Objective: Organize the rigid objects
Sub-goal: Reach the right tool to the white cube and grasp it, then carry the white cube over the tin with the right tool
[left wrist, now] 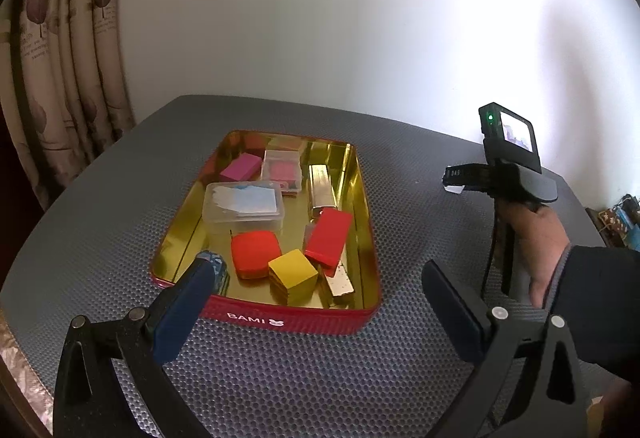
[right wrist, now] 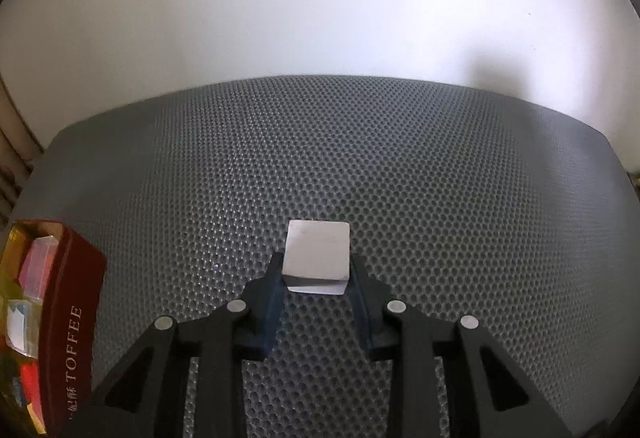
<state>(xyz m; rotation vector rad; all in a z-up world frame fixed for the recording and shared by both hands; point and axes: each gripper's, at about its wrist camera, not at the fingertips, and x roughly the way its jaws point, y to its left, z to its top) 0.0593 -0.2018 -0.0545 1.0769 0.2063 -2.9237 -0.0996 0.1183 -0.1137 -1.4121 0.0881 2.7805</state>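
Hand-held gripper on the right closing on a white block; left one hanging open at the tin.

Right hand-held gripper [right wrist: 316,274] is pointing steeply down at the grey table [right wrist: 400,165], its pads pressing both sides of the white block [right wrist: 317,252], which is sitting on the mat well right of the red tin [right wrist: 76,302]; whether the block is lifted clear cannot be told. In the left wrist view, a hand [left wrist: 536,234] in a dark sleeve [left wrist: 600,298] is gripping that tool's handle. Left hand-held gripper [left wrist: 320,278] is angling down over the tin's near wall with fingers spread wide and nothing between them; its left fingertip is covering a bluish item inside. Tin contents include a yellow cube [left wrist: 292,276], red blocks and clear boxes; the right wrist view is cutting the tin off at the frame edge.
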